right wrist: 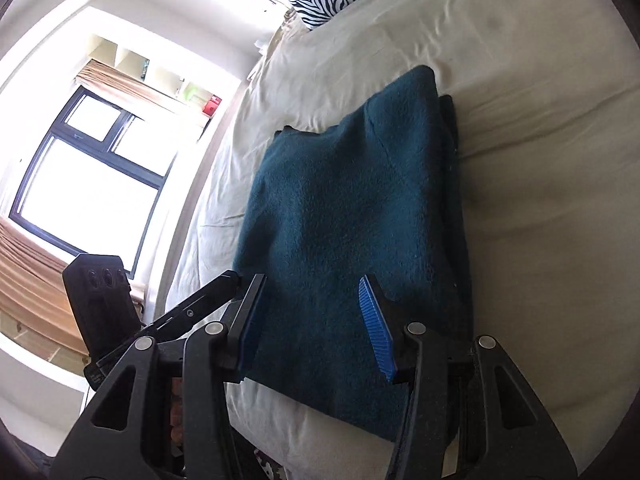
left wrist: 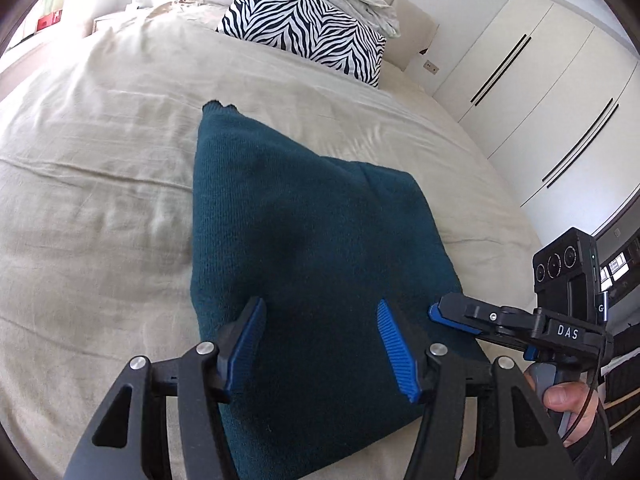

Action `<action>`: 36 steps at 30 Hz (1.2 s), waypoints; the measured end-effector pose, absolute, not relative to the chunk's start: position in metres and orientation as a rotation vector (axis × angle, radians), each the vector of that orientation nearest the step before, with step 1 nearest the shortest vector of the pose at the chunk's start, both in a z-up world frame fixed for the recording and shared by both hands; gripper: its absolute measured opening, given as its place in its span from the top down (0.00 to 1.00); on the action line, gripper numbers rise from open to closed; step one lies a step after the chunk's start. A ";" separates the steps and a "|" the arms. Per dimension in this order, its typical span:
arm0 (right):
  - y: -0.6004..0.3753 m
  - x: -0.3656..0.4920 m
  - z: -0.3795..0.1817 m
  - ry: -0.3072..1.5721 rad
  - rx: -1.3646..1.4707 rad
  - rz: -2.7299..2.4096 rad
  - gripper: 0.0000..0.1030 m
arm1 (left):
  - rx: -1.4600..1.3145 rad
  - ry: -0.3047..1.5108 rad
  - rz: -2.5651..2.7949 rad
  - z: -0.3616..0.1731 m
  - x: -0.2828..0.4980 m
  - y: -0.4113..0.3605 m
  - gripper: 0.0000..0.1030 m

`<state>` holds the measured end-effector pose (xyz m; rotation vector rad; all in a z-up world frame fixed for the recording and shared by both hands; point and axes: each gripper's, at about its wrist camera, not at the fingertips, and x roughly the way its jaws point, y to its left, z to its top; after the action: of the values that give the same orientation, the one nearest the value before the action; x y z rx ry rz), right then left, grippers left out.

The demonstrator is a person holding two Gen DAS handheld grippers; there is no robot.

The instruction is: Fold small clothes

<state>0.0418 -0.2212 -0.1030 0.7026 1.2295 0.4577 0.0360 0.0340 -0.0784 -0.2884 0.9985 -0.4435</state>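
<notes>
Teal knit sweater (left wrist: 304, 240) lies folded on the beige bedsheet (left wrist: 100, 184), near the bed's edge. Left gripper (left wrist: 320, 344) and right gripper (right wrist: 312, 324) both hover wide, holding nothing. A careless pinch may grab only the top layer, undoing the fold.

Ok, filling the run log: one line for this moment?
left hand-held gripper open | right hand-held gripper open | teal sweater folded on bed

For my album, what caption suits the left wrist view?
Open left gripper hovers over a folded teal sweater on the bed.
</notes>
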 end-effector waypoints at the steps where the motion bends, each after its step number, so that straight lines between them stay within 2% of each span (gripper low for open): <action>1: -0.226 0.038 -0.111 1.217 0.716 0.466 0.58 | -0.304 1.007 -0.448 -0.085 0.036 0.035 0.41; 3: -0.237 0.031 -0.121 1.176 0.779 0.507 0.60 | -0.318 0.997 -0.457 -0.089 0.034 0.036 0.41; 6: -0.252 0.022 -0.122 1.139 0.843 0.524 0.59 | -0.289 0.983 -0.456 -0.088 0.029 0.033 0.41; 11: -0.262 0.004 -0.096 1.085 0.745 0.439 0.57 | -0.246 0.958 -0.422 -0.077 0.024 0.028 0.40; 16: -0.254 -0.010 -0.040 0.952 0.511 0.321 0.53 | -0.114 0.811 -0.323 -0.046 -0.001 0.024 0.19; 17: -0.250 -0.013 -0.028 0.917 0.465 0.296 0.50 | -0.092 0.755 -0.296 -0.036 -0.010 0.026 0.17; 19: -0.245 -0.021 0.000 0.829 0.385 0.241 0.39 | -0.056 0.614 -0.240 -0.011 -0.031 0.029 0.01; 21: -0.240 -0.030 0.023 0.722 0.344 0.215 0.20 | -0.020 0.462 -0.171 0.016 -0.052 0.033 0.00; 24: -0.241 -0.047 0.061 0.537 0.347 0.180 0.02 | 0.040 0.307 -0.106 0.053 -0.072 0.037 0.00; 27: -0.240 -0.055 0.100 0.414 0.318 0.125 0.00 | 0.051 0.246 -0.054 0.083 -0.083 0.044 0.00; 30: -0.240 -0.060 0.132 0.345 0.288 0.056 0.00 | -0.006 0.297 -0.028 0.103 -0.076 0.055 0.00; 36: -0.236 -0.069 0.172 0.273 0.269 0.038 0.00 | -0.018 0.379 -0.015 0.102 -0.070 0.057 0.00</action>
<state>-0.0688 -0.2364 0.1716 0.2690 0.2734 0.0377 -0.0700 0.0566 0.1016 -0.0182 0.3788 -0.0153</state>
